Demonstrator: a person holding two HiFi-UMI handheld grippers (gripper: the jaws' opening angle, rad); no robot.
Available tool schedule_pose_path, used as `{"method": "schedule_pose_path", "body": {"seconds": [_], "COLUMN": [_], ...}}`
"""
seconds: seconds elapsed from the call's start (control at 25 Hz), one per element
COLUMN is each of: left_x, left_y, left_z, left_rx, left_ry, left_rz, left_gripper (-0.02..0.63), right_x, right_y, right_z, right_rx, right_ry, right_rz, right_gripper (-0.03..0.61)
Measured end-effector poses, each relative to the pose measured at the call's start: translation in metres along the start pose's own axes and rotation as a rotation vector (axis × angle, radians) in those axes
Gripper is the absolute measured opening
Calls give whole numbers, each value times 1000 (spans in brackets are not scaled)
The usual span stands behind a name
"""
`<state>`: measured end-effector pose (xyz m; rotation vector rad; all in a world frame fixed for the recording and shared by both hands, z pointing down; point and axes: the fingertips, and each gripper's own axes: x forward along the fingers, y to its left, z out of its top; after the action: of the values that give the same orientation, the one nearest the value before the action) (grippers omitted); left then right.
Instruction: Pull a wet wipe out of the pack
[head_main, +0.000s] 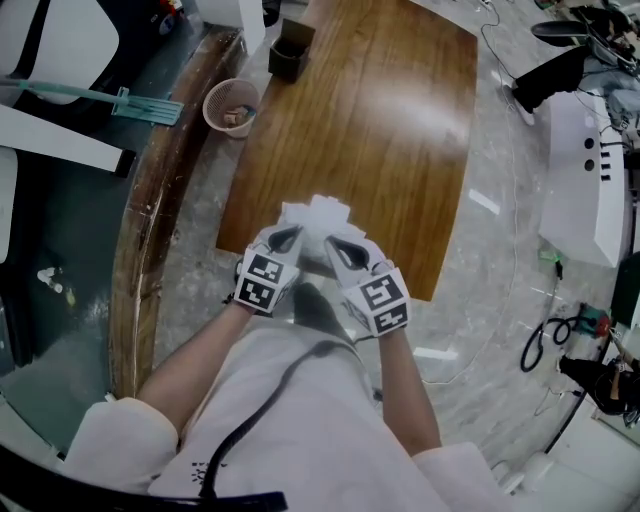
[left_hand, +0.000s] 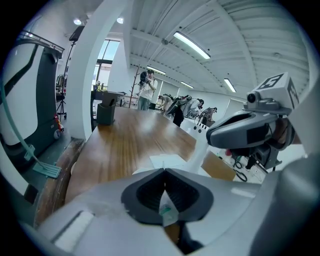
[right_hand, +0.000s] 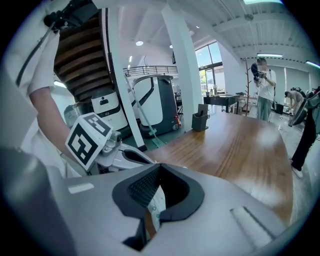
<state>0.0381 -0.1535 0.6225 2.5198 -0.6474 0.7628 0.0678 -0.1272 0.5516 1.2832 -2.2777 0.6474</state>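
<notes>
Both grippers meet over the near edge of the wooden table (head_main: 370, 130). A crumpled white mass, the wet wipe and its pack (head_main: 315, 215), sits just past their tips. My left gripper (head_main: 290, 237) (left_hand: 165, 172) is shut, with a bit of white and green pack film (left_hand: 167, 212) pinched between its pads. My right gripper (head_main: 335, 245) (right_hand: 159, 170) is shut on a white sheet with small green marks (right_hand: 156, 205). In the left gripper view a white strip (left_hand: 200, 152) runs from a flat white piece (left_hand: 167, 161) up toward the right gripper (left_hand: 212, 135). The pack's body is mostly hidden.
A dark pen holder (head_main: 290, 50) stands at the table's far end. A pink basket (head_main: 230, 105) sits on the floor to its left, near a green mop (head_main: 120, 100). Cables and scissors (head_main: 545, 340) lie on the floor to the right. People stand far off (left_hand: 147, 90).
</notes>
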Motion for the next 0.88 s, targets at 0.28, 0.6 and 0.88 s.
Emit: {"method": "schedule_pose_path", "body": {"seconds": [0.28, 0.6, 0.88], "left_x": [1, 2, 1], "left_y": [1, 1, 1], "left_z": [-3, -4, -4], "left_rx": [-13, -1, 24], "left_ry": [4, 14, 31], "left_rz": [-22, -44, -64], "left_gripper": [5, 5, 6], "right_x": [-16, -35, -54], "right_y": [1, 3, 6], "right_z": [20, 47, 66], "right_rx": [24, 22, 14], "right_ry": [-64, -136, -191], "right_rz": [-49, -90, -128], "right_gripper": [9, 9, 9]}}
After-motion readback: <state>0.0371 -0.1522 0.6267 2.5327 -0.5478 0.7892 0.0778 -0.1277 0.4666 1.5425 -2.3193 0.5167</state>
